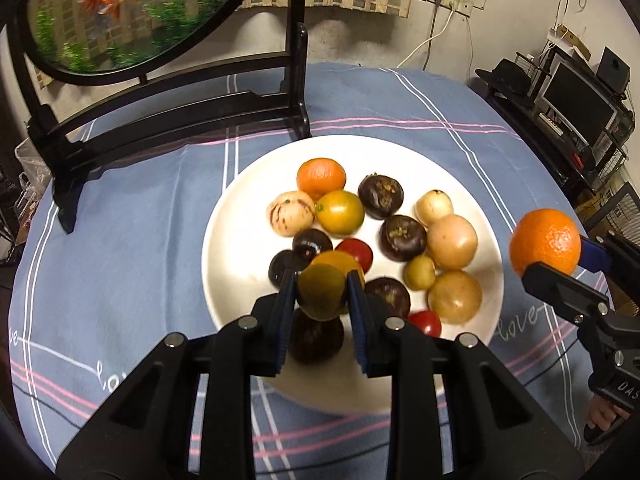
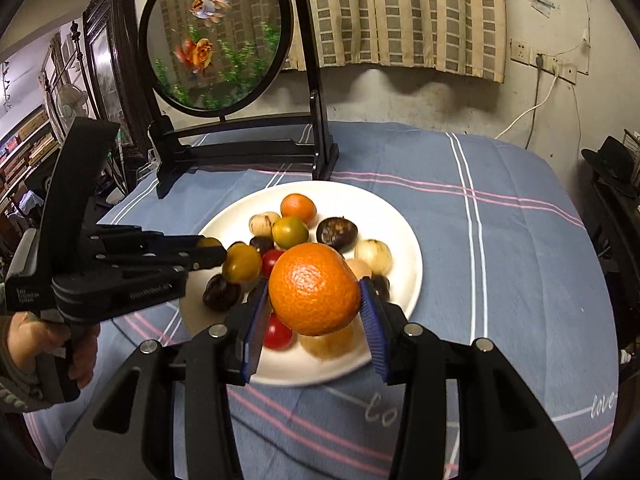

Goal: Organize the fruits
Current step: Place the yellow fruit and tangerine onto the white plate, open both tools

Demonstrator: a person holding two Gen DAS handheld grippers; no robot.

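A white plate (image 1: 236, 248) (image 2: 406, 248) on the blue checked cloth holds several small fruits: a mandarin (image 1: 321, 178), a yellow-green fruit (image 1: 340, 212), dark purple ones (image 1: 380, 196), pale ones (image 1: 452, 242) and red cherry tomatoes (image 1: 356, 252). My left gripper (image 1: 321, 280) hovers over the plate's near side, shut on a yellow-green fruit (image 1: 320, 296) (image 2: 242, 263). My right gripper (image 2: 315, 286) is shut on a large orange mandarin (image 2: 314, 300) (image 1: 546, 244), lifted above the plate's near right. A hand (image 2: 76, 348) grasps the left gripper's handle.
A round goldfish screen (image 1: 100, 12) (image 2: 216, 36) on a black stand (image 1: 168, 120) occupies the table's far left behind the plate. The tablecloth (image 2: 500, 260) lies bare to the right. A monitor and shelves (image 1: 576, 104) stand beyond the table's right edge.
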